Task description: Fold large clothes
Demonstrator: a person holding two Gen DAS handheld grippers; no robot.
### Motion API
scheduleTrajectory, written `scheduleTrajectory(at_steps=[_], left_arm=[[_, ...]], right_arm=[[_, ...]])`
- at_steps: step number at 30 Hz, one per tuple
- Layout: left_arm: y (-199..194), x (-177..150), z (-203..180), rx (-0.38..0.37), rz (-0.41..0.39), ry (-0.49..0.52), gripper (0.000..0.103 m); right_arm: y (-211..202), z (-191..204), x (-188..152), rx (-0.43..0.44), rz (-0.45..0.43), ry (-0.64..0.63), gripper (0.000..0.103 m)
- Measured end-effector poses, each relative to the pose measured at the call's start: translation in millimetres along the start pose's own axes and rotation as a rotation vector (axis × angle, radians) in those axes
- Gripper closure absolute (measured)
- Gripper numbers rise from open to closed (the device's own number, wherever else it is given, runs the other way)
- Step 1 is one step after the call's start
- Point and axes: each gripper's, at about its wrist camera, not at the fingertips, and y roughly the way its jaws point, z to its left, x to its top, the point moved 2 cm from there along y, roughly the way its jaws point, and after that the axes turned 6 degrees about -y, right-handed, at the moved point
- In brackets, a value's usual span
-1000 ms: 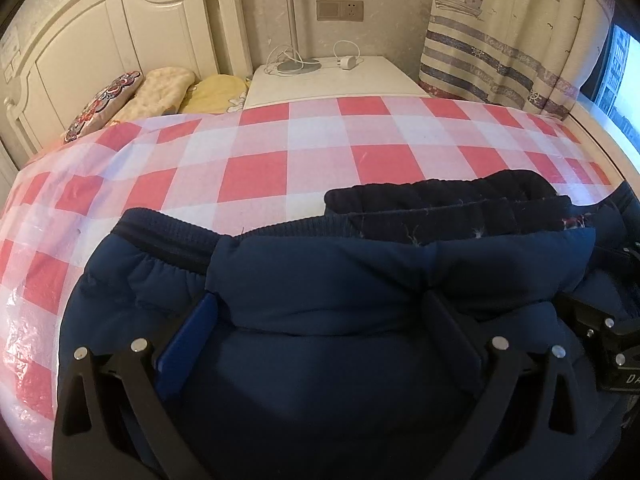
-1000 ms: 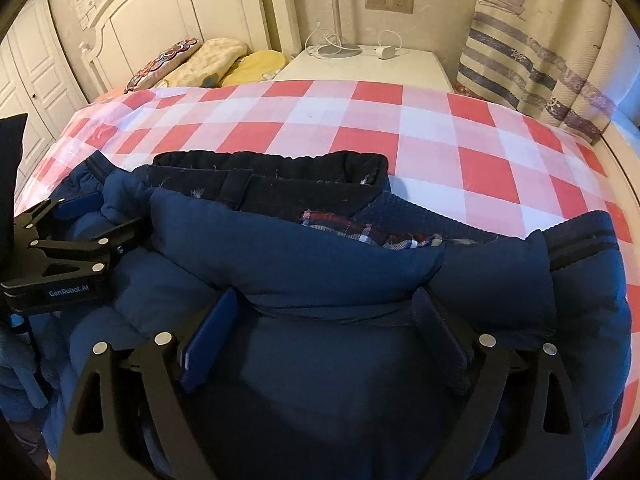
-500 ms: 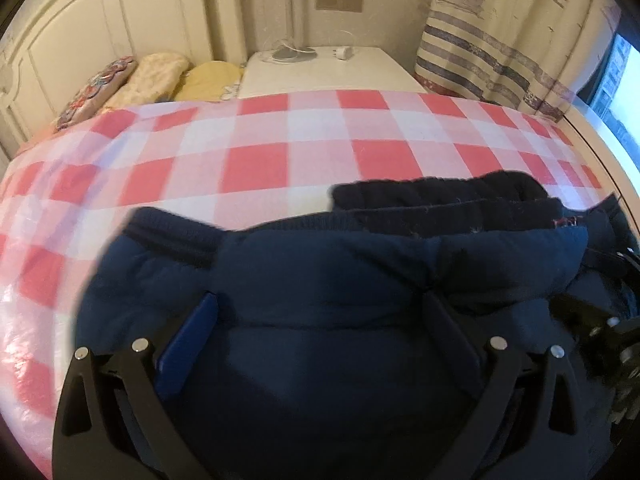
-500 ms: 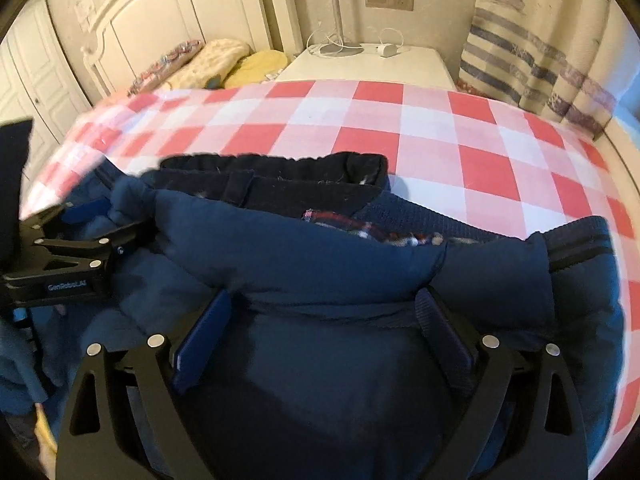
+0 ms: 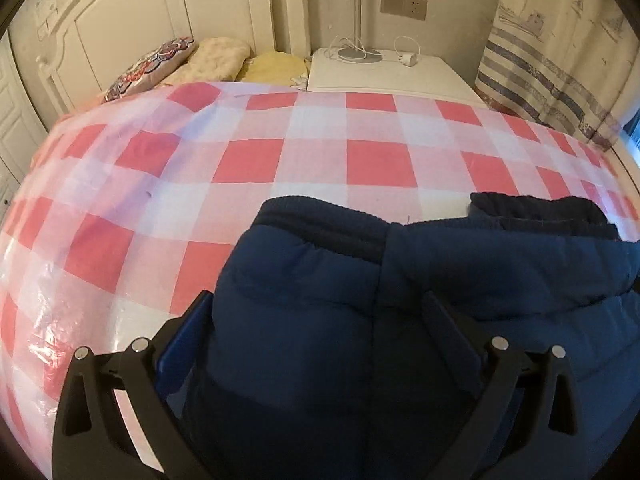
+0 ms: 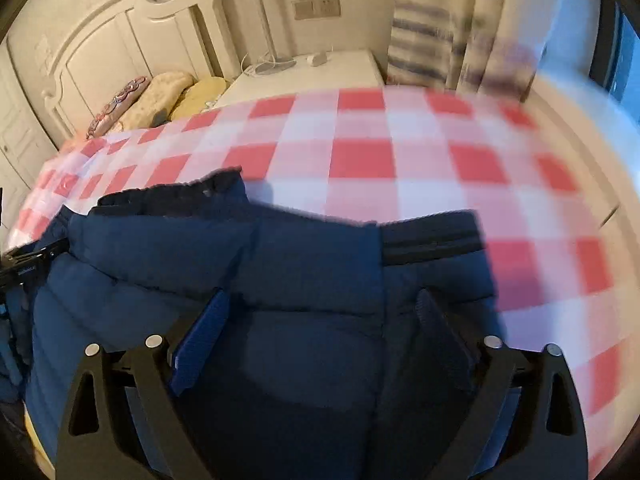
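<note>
Nearest the lens in the left wrist view, the left gripper (image 5: 316, 316) is standing with its jaws spread wide, and the navy padded jacket (image 5: 320, 320) is bulging up between its fingers; whether the pads are pressing on the cloth cannot be told. In the right wrist view, the right gripper (image 6: 324, 312) is standing likewise with its jaws wide and opening, the jacket's quilted cloth filling the gap between its fingers; here the blue pad on the left finger (image 6: 200, 344) is showing clear of the cloth.

The jacket is lying bunched on the near part of the red-and-white checked bed cover (image 5: 312, 152), its dark ribbed cuffs (image 6: 432, 236) turned toward the far side. At the left edge of the right wrist view, part of the other gripper is appearing against the jacket.

Beyond the jacket, the checked cover is running bare toward the head of the bed. There, three pillows (image 5: 212, 60) are leaning against the white headboard (image 5: 132, 20). Beside them a white bedside cabinet (image 5: 392, 76) is carrying a lamp base (image 5: 358, 54) and a charger (image 5: 408, 59). A striped curtain (image 5: 552, 72) is hanging at the far right.
</note>
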Motion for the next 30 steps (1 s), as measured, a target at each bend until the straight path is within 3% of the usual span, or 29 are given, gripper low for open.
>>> scheduleTrajectory(at_steps=[4,11,13,18,21,25,30], left_arm=[[3.5,-2.0,5.8,-0.035,0.007,-0.023,0.002],[9.5,-3.4,16.8,-0.125,0.029,-0.104,0.002],[10.9,-3.4,22.4,-0.154,0.037,-0.141,0.002],[11.0,-2.2,33.7,-0.175,0.052,-0.216,0.002],[-19.2,-0.6,42.1,-0.020,-0.038,-0.268,0.003],[-82.7,-9.1,13.9,-0.063,-0.192,-0.176,0.002],[-109.5,-32.8,-50.6,-0.025,-0.248,0.070,0.002]], right_arm=[[2.1,-0.8,-2.1,0.017,-0.007,-0.009,0.004],[-2.7,-29.8,-9.8,0.251,-0.098,0.162,0.004],[-3.6,-32.6,-9.8,0.283,-0.111,0.189,0.004],[-5.1,-21.2,-3.6,0.215,-0.064,0.147,0.004],[-21.7,-9.9,0.3,0.048,-0.049,0.117,0.006],[-70.8,46.3,3.2,0.093,-0.160,-0.020,0.006],[-80.3,108.2,-7.9,0.072,-0.146,-0.189,0.006]])
